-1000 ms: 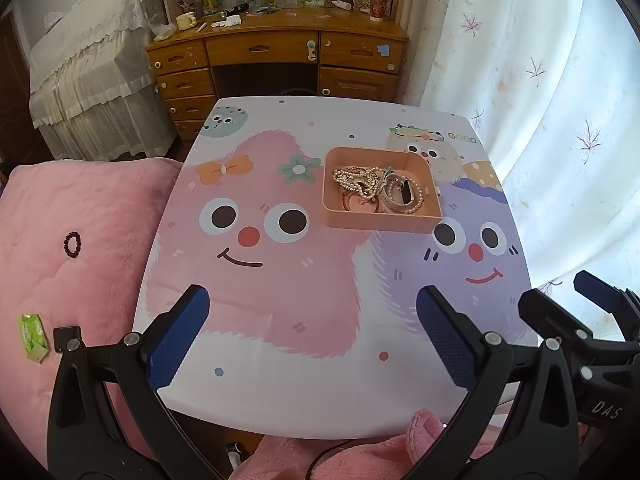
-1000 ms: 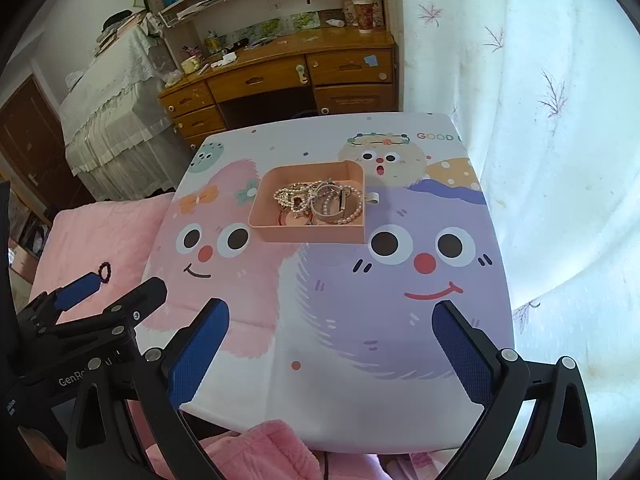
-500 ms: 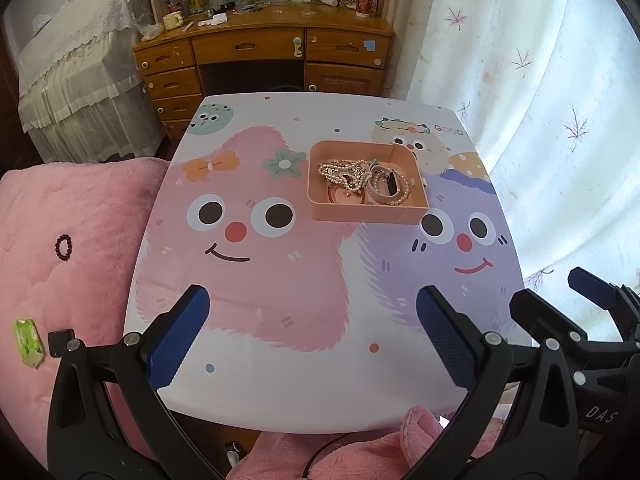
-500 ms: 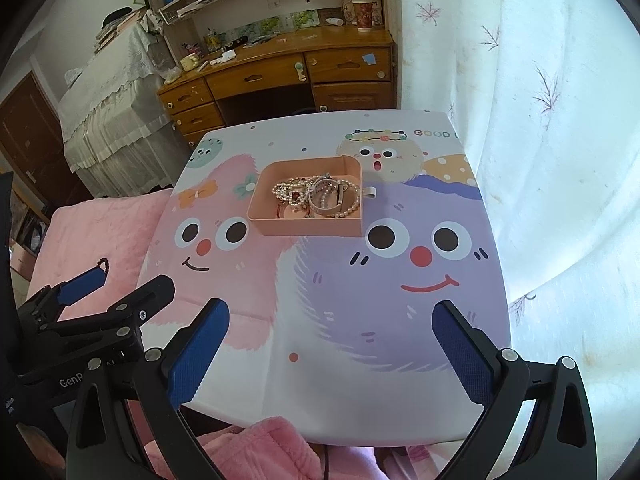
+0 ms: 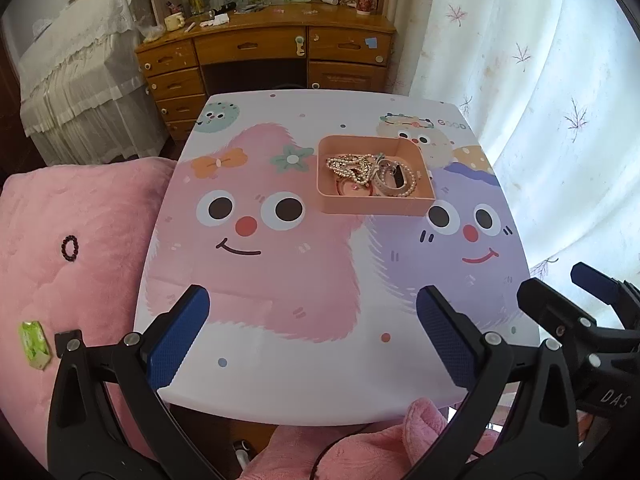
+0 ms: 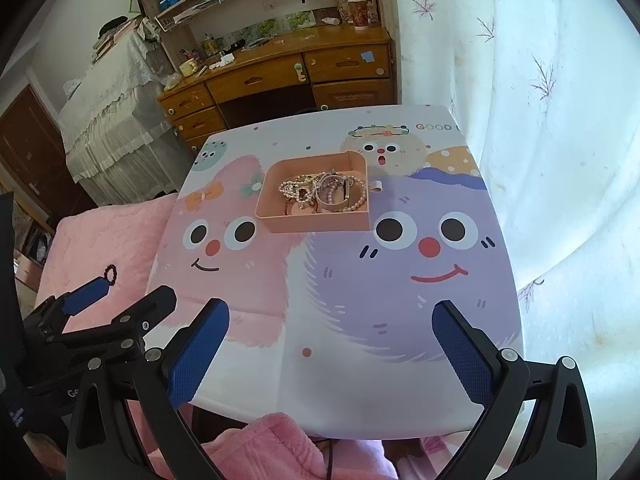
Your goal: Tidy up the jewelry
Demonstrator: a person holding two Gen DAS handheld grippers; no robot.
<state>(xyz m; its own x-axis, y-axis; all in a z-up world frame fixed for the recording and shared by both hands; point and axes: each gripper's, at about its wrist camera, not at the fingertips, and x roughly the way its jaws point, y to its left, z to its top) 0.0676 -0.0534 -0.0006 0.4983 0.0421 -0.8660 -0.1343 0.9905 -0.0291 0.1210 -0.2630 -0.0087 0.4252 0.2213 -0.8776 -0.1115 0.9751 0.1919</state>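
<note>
From the left wrist, the shallow square peach plastic tray (image 5: 374, 202) sits on the far right part of the cartoon-printed white table (image 5: 280, 376), holding a tangled heap of pearl and gold-tone jewelry (image 5: 370, 174); the left gripper (image 5: 312, 330) gapes wide and empty above the bare near edge. From the right wrist, the right gripper (image 6: 330, 346) is likewise spread wide with nothing between its fingers, with open tabletop between it and the tray (image 6: 316, 222).

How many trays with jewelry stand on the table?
1. The tray stands on the far right part of the table, with tangled jewelry inside. Both claws are open and away from it.
</note>
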